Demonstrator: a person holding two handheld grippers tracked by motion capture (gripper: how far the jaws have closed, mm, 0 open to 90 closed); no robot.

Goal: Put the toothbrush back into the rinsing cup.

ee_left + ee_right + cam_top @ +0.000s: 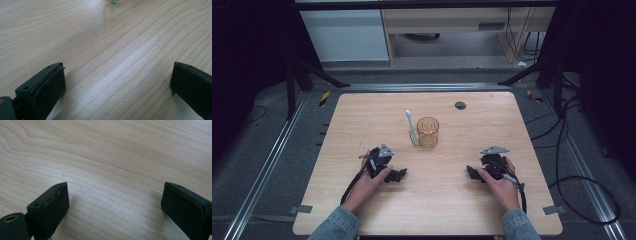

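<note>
An amber see-through cup (428, 132) stands upright near the middle of the wooden table (362, 115). A pale toothbrush (411, 128) lies flat just left of it, head pointing away from me; its handle tip (114, 1) peeks in at the top of the left gripper view. My left gripper (399, 175) rests low on the table at front left, open, nothing between its fingers (43, 87). My right gripper (472, 173) rests at front right, also open over bare wood, fingers (50, 205) wide apart. Both jaws point inward toward each other.
A round dark grommet (460, 105) sits in the table near its far edge. Cables trail off the right side onto the floor (582, 165). Dark frame legs (307, 75) and a cabinet (347, 35) stand beyond the table.
</note>
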